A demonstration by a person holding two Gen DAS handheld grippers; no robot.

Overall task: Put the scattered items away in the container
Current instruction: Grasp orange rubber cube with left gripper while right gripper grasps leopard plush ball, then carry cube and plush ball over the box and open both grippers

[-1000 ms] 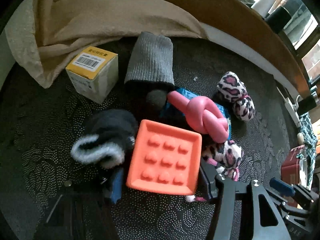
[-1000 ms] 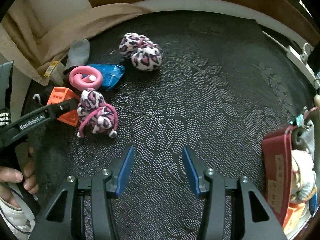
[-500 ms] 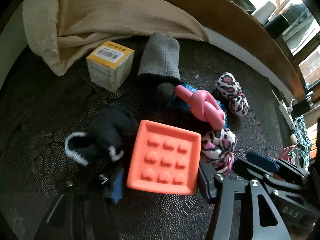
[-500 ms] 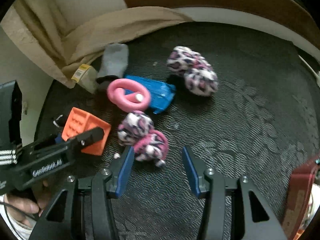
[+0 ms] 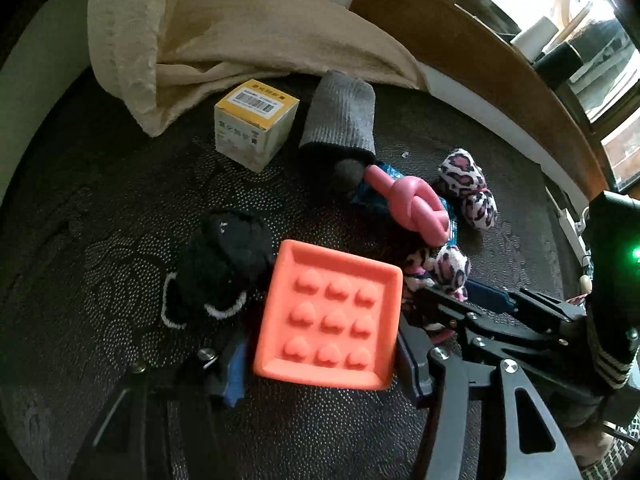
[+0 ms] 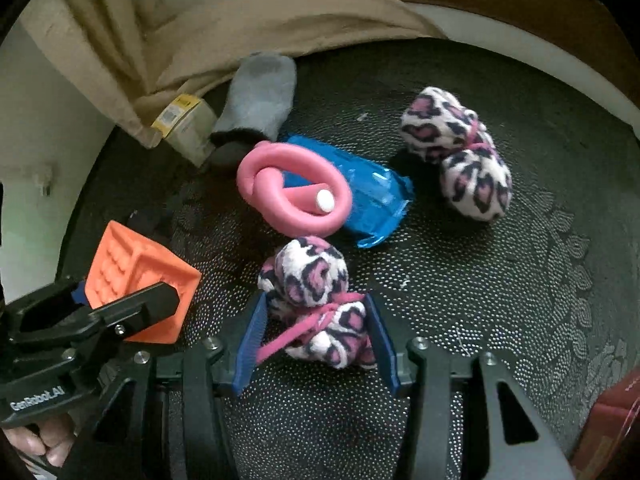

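Two claws at work on a dark patterned tabletop (image 6: 500, 280).
An orange square silicone mould (image 5: 330, 322) is clamped in the left claw (image 5: 320, 364); a pink leopard-print plush bundle (image 6: 316, 300) is flanked by the wide-spread right claw (image 6: 316, 344).

Right gripper (image 6: 316, 340) has advanced from bare cloth to the near leopard-print bundle (image 6: 316, 300), which now sits between its open fingers. Left gripper (image 5: 320, 364), clamping the orange tray (image 5: 332, 316), has drawn back from the pile.

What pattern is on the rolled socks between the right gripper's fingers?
The rolled socks have a pink, black and white leopard print, clearest in the right wrist view.
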